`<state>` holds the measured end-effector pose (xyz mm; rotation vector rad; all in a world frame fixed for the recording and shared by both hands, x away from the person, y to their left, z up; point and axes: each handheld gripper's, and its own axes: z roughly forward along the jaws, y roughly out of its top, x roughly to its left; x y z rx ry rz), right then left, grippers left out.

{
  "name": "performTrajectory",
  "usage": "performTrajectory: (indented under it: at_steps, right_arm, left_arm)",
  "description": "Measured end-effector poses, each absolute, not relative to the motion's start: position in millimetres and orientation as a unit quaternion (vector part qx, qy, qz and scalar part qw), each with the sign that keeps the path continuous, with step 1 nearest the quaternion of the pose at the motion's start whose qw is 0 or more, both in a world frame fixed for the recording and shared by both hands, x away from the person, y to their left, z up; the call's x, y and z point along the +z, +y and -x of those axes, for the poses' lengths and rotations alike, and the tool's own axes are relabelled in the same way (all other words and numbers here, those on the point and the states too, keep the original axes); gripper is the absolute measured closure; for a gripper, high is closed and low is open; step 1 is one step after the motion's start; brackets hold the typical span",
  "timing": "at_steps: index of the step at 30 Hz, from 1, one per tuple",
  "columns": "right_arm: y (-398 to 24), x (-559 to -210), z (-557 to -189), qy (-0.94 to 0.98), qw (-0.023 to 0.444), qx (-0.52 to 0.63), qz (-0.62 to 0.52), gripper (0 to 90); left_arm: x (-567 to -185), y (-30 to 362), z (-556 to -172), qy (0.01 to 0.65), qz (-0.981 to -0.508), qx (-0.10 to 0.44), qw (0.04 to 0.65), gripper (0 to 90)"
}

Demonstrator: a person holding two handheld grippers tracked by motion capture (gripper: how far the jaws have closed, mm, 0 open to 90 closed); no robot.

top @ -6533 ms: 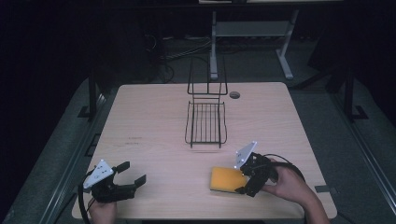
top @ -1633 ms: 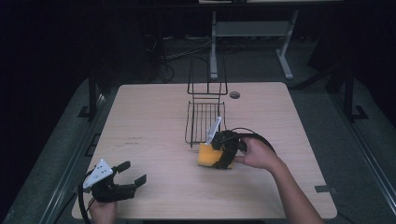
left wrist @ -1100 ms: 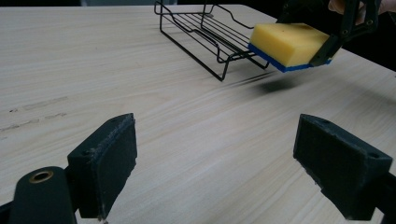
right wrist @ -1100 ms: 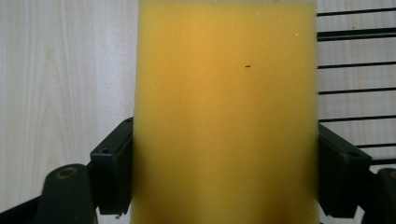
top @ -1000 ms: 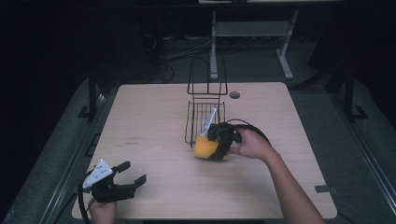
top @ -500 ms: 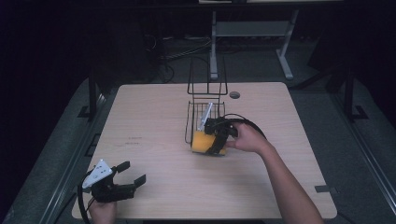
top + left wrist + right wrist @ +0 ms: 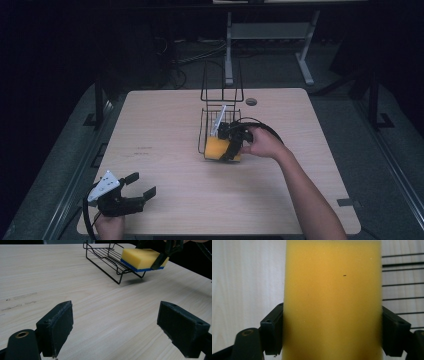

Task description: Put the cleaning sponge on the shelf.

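High view: right gripper [image 7: 226, 148] clamps a yellow rectangular foam sponge with a blue underside [image 7: 216, 148] at the near edge of the black wire rack [image 7: 218, 113], mid-table on the pale wooden table [image 7: 165, 130]. Left gripper [image 7: 136, 192] rests at the table's near-left corner, well apart from the rack, jaws spread, holding nothing.

Left gripper view: 2 black jaws wide apart over bare wood; sponge [image 7: 141, 259] sits tilted over the rack's [image 7: 106, 255] front rim.

Right gripper view: both jaws pressed against the sponge's [image 7: 332, 297] sides; rack wires [image 7: 402, 285] at right.
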<state>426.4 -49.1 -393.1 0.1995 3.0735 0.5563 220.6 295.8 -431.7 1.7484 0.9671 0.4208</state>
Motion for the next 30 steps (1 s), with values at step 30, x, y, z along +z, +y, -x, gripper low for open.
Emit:
performTrajectory:
  at_steps: [30]
  right_arm:
    - [-36.8,-388.6,-463.9,0.982,0.009,0.174,-0.070,21.6]
  left_arm:
    - [-432.4,294.6,-220.2,0.403,-0.728,0.170,0.527,12.8]
